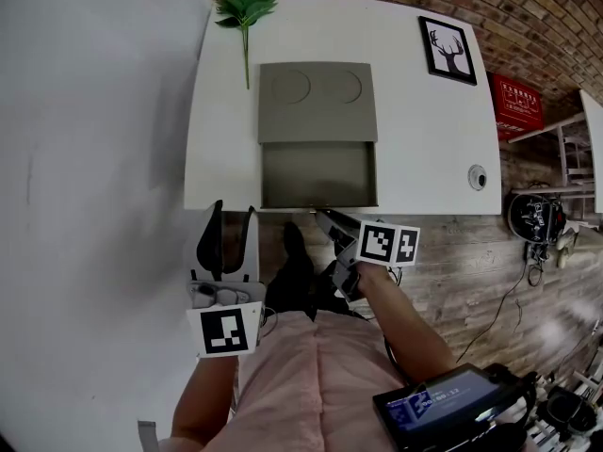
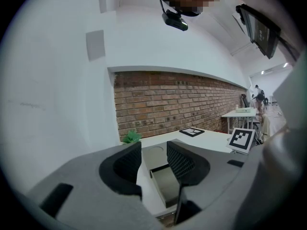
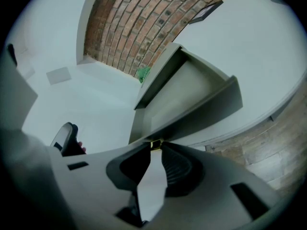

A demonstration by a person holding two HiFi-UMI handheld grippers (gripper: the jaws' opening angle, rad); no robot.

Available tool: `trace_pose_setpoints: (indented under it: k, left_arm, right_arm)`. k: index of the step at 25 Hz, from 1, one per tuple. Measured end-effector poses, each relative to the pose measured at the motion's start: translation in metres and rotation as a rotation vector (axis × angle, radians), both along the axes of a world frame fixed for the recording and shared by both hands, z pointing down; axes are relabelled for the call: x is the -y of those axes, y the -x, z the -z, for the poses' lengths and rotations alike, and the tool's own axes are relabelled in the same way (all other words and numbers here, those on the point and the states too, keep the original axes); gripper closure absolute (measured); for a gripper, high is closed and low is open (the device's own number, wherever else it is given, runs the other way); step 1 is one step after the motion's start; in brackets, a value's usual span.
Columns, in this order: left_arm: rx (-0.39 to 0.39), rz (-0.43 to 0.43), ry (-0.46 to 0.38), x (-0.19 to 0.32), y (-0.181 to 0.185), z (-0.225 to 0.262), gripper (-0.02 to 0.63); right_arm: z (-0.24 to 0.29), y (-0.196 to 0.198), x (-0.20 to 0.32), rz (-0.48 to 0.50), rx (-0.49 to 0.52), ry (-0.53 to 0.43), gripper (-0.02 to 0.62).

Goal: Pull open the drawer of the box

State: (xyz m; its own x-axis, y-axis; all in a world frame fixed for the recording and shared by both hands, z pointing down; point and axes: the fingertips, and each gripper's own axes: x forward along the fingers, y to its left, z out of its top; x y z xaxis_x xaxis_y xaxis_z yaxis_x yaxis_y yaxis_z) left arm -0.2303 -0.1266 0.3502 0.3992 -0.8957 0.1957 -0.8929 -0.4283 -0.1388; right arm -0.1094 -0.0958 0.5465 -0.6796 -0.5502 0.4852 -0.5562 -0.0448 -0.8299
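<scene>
A grey box (image 1: 317, 102) stands on the white table (image 1: 424, 139), and its drawer (image 1: 318, 172) is slid out toward the table's front edge, empty inside. My right gripper (image 1: 321, 216) is at the middle of the drawer front. In the right gripper view the gripper (image 3: 156, 147) is shut on a small brass knob (image 3: 156, 143) on the drawer (image 3: 192, 97). My left gripper (image 1: 233, 218) hangs just off the table's front edge, left of the drawer. It is open, with nothing between the left gripper (image 2: 153, 148) fingers.
A green plant sprig (image 1: 245, 8) lies left of the box. A framed deer picture (image 1: 447, 50) lies at the back right, near a round cable hole (image 1: 478, 177). A white wall runs along the left, a brick wall behind. A tablet (image 1: 452, 408) hangs by my waist over wooden floor.
</scene>
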Motion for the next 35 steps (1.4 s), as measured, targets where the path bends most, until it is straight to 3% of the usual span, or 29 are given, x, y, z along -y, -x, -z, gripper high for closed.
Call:
trace_pose_setpoints:
  k: [30, 35]
  left_arm:
    - [0.012, 0.004, -0.015, -0.023, 0.001, 0.007, 0.429]
    - [-0.004, 0.004, -0.013, -0.023, -0.002, 0.006, 0.429]
  right_arm:
    - [-0.005, 0.004, -0.021, -0.005, 0.017, 0.005, 0.52]
    - [-0.001, 0.005, -0.021, 0.007, 0.014, -0.033, 0.481]
